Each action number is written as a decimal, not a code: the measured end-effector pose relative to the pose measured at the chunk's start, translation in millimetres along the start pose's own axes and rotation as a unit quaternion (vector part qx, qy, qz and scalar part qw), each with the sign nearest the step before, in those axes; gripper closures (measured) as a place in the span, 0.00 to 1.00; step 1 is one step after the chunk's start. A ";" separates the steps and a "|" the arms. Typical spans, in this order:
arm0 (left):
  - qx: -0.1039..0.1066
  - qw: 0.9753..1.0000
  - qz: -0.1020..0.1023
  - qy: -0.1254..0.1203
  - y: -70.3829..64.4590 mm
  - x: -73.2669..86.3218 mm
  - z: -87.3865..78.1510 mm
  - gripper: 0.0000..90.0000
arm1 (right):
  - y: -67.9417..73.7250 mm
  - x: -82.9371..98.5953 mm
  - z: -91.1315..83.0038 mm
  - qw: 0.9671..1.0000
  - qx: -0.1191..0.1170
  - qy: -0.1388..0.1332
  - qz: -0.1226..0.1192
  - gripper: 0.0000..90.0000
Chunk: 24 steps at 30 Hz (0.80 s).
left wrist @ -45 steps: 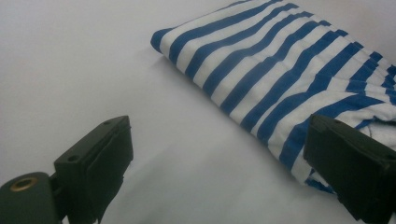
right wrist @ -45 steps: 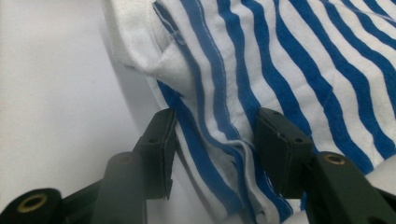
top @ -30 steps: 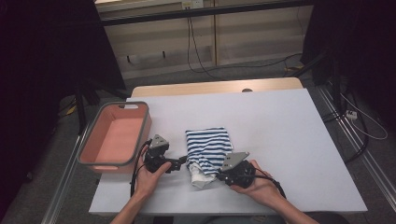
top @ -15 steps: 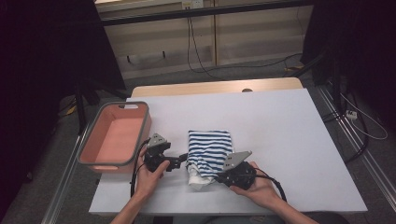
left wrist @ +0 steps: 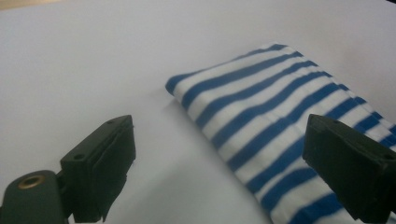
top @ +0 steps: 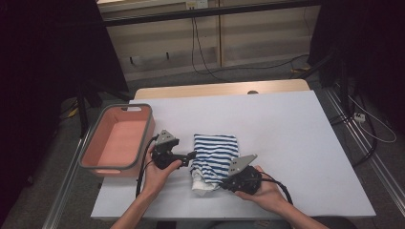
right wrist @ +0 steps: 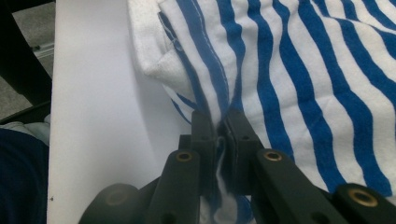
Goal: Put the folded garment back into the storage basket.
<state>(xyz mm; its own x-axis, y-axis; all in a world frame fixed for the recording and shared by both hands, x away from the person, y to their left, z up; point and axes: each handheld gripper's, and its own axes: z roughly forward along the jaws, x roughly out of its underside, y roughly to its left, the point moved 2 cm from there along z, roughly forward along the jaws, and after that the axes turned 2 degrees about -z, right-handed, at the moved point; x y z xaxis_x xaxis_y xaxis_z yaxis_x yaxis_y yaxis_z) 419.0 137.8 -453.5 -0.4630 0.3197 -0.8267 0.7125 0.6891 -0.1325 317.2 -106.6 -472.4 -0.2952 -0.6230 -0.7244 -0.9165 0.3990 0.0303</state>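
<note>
From the high view, your striped cloth (top: 216,151) lies folded on the white table (top: 296,143), toward the near edge and left of the middle. Your left gripper (top: 190,155) sits just beside the cloth's left side, pointing at it. Your right gripper (top: 220,185) is at the cloth's near end, where a white underside bunches up. The pink bin (top: 118,141) stands at the table's left edge, just beyond your left hand (top: 160,167).

In the left gripper view, your left gripper (left wrist: 224,154) has its jaws spread wide: one hangs over bare table, the other over the blue-and-white striped cloth (left wrist: 261,112). The cloth's folded edge runs between them, and neither jaw is pressing it.

In the right gripper view, your right gripper (right wrist: 222,128) has its jaws pinched together on a fold of the striped cloth (right wrist: 299,79), with fabric squeezed up between them. A white edge of the cloth curls over to the left, toward the table's near edge.
</note>
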 end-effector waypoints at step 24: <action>0.007 0.999 -0.008 0.048 22.5 -27.3 47.8 0.61 | 0.3 0.3 0.4 1.000 0.001 0.000 -0.002 0.93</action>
<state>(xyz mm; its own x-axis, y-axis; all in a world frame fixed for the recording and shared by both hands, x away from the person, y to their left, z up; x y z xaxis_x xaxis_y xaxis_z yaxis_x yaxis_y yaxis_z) 472.9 113.5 -460.1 -0.5224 0.3707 -0.7679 0.7122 0.6850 -0.1538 316.9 -106.4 -472.8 -0.2920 -0.6238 -0.7250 -0.9169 0.3981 0.0267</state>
